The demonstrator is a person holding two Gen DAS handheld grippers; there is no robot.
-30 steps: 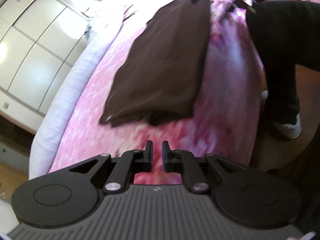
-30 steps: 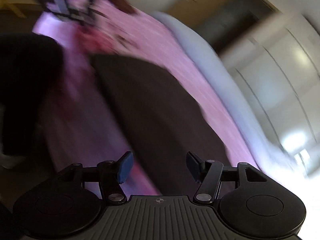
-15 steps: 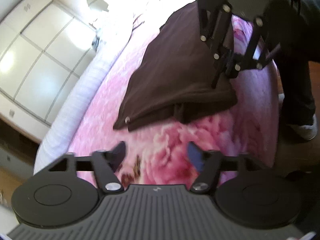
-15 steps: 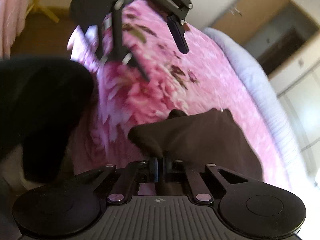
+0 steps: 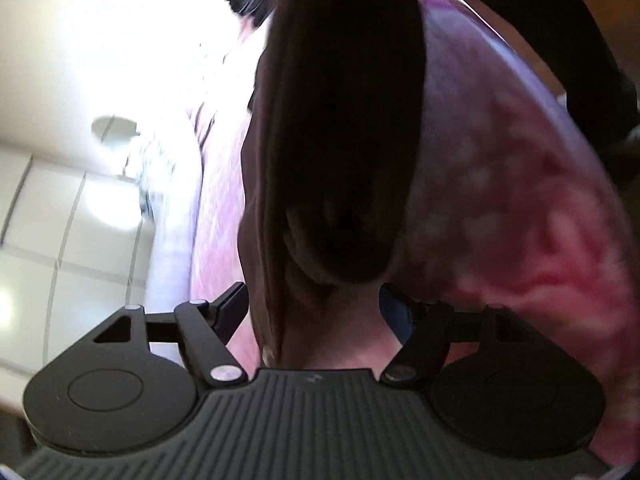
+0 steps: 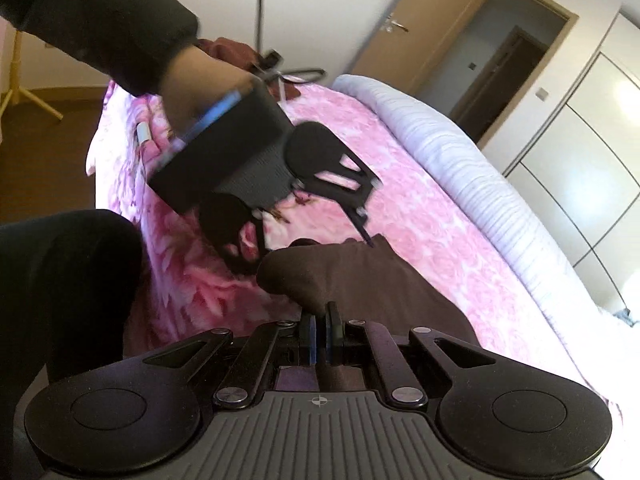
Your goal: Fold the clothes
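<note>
left wrist view: left gripper (image 5: 314, 306) spread wide around the near edge of the brown garment (image 5: 340, 120), pads not pressing yet, likely poised to take it.
right wrist view: right gripper (image 6: 320, 334) clamped on a garment corner, raised off the pink floral bedspread (image 6: 420, 224) for folding.

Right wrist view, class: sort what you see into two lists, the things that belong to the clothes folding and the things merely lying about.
Belonging to the job:
- brown garment
- right hand-held gripper, shut on the garment
- left hand-held gripper, open at its edge

Lying about:
- pink floral blanket
- white ribbed bolster
- dark red clothing
- black cable
</note>
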